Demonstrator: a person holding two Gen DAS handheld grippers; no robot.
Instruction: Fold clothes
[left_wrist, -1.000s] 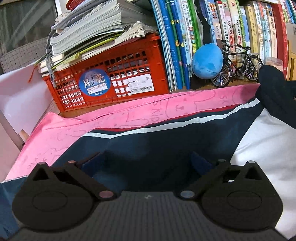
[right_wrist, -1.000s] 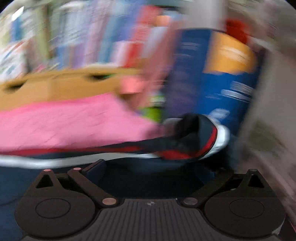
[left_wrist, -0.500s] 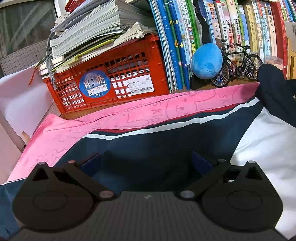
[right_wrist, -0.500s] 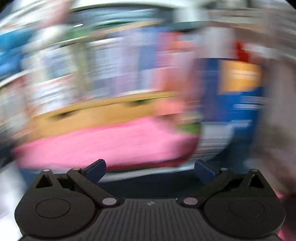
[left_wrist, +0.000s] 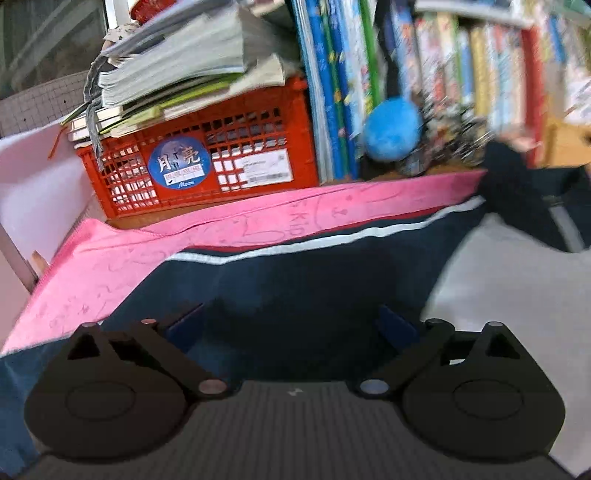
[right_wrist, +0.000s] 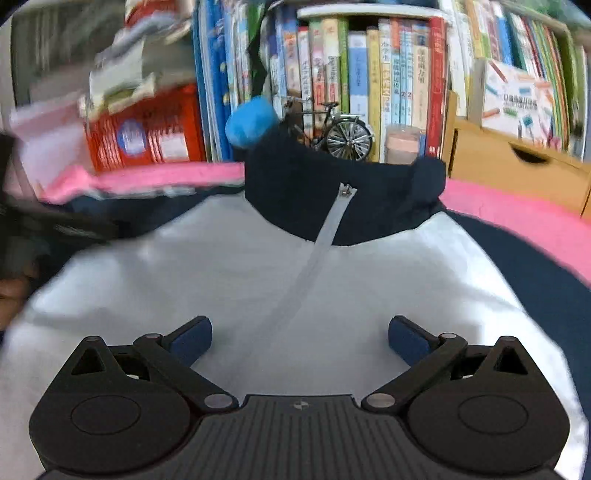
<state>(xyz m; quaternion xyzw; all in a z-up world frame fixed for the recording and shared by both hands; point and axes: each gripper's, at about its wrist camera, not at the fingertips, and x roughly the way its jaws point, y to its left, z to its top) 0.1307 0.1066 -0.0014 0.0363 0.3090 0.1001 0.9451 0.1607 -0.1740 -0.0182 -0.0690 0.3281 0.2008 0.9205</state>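
Note:
A navy and white zip jacket (right_wrist: 258, 266) lies flat on a pink cloth (right_wrist: 517, 221), collar toward the bookshelf and grey zipper (right_wrist: 325, 236) down the white chest. In the left wrist view its navy sleeve (left_wrist: 295, 273) with a white and red stripe lies across the pink cloth (left_wrist: 110, 266). My left gripper (left_wrist: 291, 325) is open just above the navy sleeve. My right gripper (right_wrist: 299, 332) is open and empty above the white chest, near the zipper.
A red crate (left_wrist: 207, 162) piled with books stands at the back left. A row of upright books (right_wrist: 369, 74), a blue ball (right_wrist: 251, 122) and a model bicycle (right_wrist: 332, 129) line the back. A wooden drawer box (right_wrist: 517, 166) stands at the right.
My right gripper has swung left from the jacket's right cuff to above its white chest, empty. My left gripper has shifted slightly, still over the sleeve.

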